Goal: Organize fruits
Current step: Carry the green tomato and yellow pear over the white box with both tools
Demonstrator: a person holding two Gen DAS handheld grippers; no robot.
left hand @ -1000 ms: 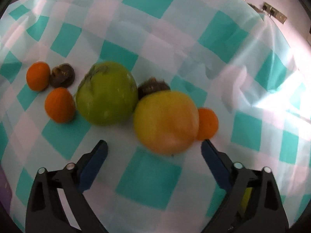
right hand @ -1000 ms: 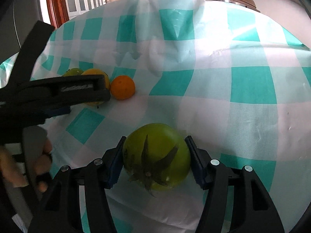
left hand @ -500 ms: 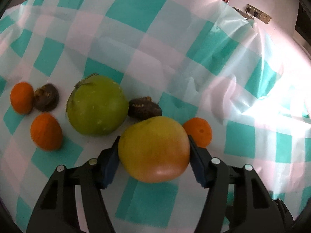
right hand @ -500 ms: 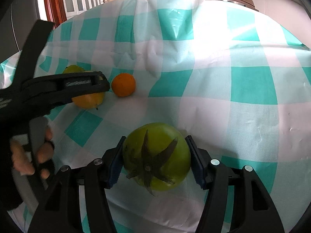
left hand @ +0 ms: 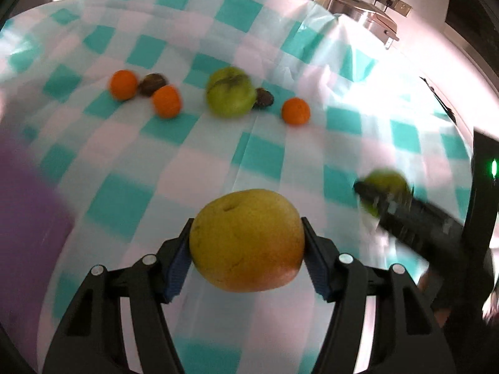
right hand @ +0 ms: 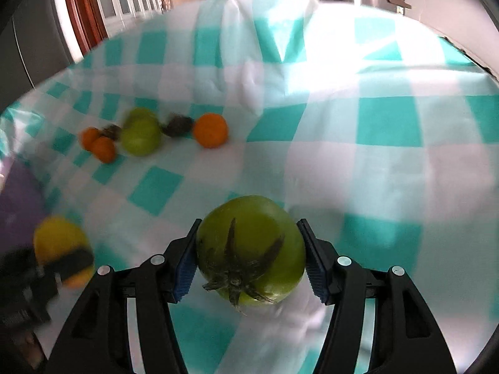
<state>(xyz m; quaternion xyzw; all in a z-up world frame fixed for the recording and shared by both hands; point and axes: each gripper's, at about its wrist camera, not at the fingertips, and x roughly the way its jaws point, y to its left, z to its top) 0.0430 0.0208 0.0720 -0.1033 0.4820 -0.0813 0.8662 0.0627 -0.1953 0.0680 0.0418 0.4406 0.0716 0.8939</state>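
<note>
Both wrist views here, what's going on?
A person works two handheld grippers over a checked tablecloth. The left gripper clamps a yellow-orange fruit; the right gripper clamps a green tomato. Another green tomato, three oranges and two dark fruits lie on the cloth.

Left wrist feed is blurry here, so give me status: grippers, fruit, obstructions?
Left gripper shut on yellow tomato. Right gripper shut on green tomato. No obstruction visible.
</note>
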